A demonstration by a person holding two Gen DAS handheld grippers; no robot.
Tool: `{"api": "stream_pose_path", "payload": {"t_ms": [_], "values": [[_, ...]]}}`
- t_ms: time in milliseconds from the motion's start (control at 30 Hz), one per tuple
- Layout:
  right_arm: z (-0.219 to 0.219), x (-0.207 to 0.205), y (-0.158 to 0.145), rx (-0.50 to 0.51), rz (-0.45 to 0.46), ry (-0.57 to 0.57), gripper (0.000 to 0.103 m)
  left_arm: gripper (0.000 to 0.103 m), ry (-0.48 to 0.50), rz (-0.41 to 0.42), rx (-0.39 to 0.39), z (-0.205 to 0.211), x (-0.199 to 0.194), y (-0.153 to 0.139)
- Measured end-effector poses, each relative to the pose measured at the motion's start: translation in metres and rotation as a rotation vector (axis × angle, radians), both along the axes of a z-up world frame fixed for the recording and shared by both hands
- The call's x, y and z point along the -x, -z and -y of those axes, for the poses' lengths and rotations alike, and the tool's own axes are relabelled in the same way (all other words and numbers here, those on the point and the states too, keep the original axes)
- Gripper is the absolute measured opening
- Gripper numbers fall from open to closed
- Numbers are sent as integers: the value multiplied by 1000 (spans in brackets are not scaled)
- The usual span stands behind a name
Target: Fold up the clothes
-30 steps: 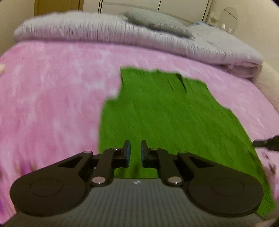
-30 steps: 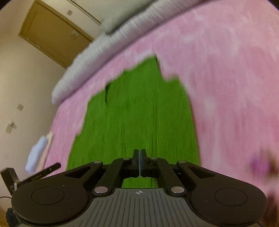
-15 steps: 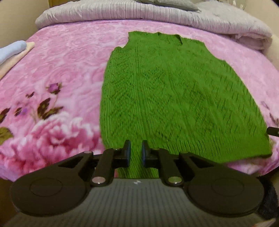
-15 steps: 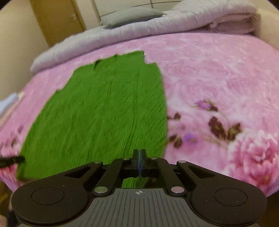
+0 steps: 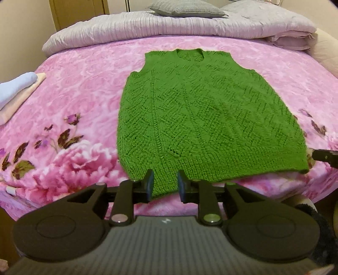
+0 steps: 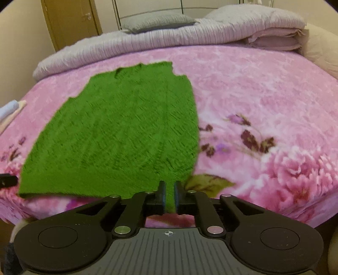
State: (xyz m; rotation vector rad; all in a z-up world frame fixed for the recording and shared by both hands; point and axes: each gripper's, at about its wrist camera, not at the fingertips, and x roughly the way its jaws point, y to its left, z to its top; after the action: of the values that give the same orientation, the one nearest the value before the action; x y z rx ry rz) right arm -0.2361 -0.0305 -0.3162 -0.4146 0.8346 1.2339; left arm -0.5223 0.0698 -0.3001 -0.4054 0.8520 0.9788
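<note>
- Now the vest (image 5: 202,118) lies flat on the bed (image 5: 84,84), hem nearest both.
- Left hand-held gripper (image 5: 164,186) and right hand-held gripper (image 6: 168,196) are opening, hem between unclamped jaws.
- Next, probably: regrip for folding.

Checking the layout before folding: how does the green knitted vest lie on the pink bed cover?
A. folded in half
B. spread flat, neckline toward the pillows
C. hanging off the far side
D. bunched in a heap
B: the green knitted vest lies spread flat, its neckline nearest the grey pillow.
</note>
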Motion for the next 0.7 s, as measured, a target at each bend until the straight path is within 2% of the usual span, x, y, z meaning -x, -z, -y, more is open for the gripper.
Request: {"api": "stream_pose_path", "payload": {"t_ms": [400, 700], "values": [[0, 29, -6, 2, -35, -53, 10, 23, -6, -7, 23, 9, 5, 9], [3, 40, -11, 16, -2, -67, 10, 23, 12, 0, 16, 19, 3, 6]]}}
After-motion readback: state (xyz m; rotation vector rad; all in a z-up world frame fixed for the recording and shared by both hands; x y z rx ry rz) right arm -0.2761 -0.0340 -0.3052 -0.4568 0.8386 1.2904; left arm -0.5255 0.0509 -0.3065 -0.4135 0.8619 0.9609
